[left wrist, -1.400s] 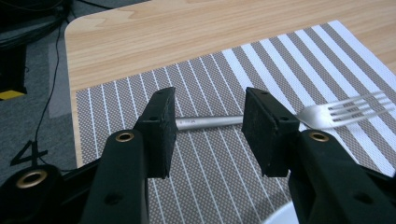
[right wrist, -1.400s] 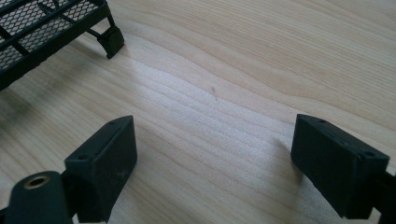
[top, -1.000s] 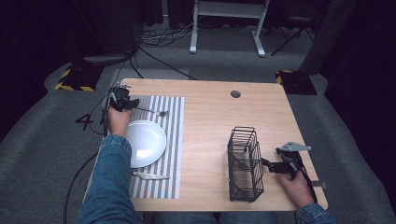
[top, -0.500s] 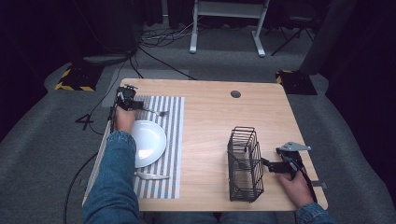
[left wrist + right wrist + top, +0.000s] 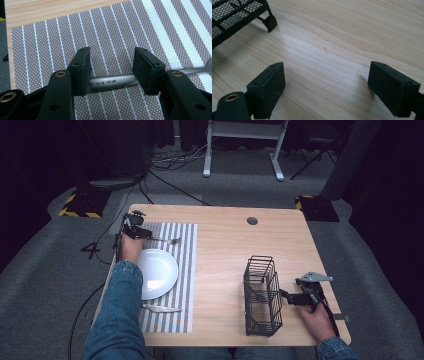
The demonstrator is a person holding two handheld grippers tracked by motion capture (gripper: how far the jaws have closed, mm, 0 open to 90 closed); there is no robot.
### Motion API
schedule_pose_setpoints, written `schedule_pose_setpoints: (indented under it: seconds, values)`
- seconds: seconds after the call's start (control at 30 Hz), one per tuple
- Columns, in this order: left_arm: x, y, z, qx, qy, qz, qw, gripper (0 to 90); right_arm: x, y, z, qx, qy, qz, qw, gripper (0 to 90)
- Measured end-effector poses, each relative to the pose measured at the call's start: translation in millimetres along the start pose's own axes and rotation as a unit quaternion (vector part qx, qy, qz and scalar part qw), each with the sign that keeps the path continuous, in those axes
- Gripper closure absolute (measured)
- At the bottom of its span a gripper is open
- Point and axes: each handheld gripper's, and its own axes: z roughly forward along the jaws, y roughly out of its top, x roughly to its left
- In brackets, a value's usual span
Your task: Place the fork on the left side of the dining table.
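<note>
Here the slim silver metal utensil (image 5: 162, 240) is lying flat on the far end of the grey-and-white striped woven placemat (image 5: 185, 270), just beyond the round white plate (image 5: 157, 272). In the high view its long axis is running across the table, left to right, handle end toward the left edge and the wider working end pointing right toward the table's middle. In the left gripper view the handle (image 5: 112, 82) is showing as a matte grey bar with small stamped lettering, crossing level between the pads; the head is running off the right edge, so spoon or fork is not clear. The left gripper (image 5: 112, 72) is sitting low over the handle, jaws spread and straddling it along its length, having just been closing a little, with the handle lying between them; whether the pads are touching it I cannot tell, and they are not pinching it. The right gripper (image 5: 325, 85) is resting near the right front of the light wooden table (image 5: 225, 250), jaws spread wide over bare wood, nothing between them. A black wire basket (image 5: 262, 295) is standing just left of it, well apart from the utensil. Another pale utensil (image 5: 160, 308) is lying on the mat near the front, nearer than the plate. Nothing is blocking the handle from above.
</note>
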Motion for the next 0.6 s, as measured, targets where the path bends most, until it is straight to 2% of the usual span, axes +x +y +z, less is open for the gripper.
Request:
schedule_pose_setpoints:
  seconds: [0.27, 0.4, 0.5, 0.6]
  values:
    - [0.2, -6.0, -5.6, 0.008, -0.002, 0.003, 1.0, 48.9, 0.0, 0.0, 0.0, 0.0, 0.0, 0.0, 1.0, 14.4]
    - [-0.5, -6.5, -6.6, 0.006, 0.012, 0.011, 0.9998, 47.5, 0.0, 0.0, 0.0, 0.0, 0.0, 0.0, 1.0, 14.4]
    - [0.8, -7.1, -13.3, -0.011, 0.019, 0.009, 0.9997, 48.3, 0.0, 0.0, 0.0, 0.0, 0.0, 0.0, 1.0, 14.4]
    - [4.2, -6.2, -24.1, -0.029, 0.009, 0.001, 0.9995, 48.4, 0.0, 0.0, 0.0, 0.0, 0.0, 0.0, 1.0, 14.4]
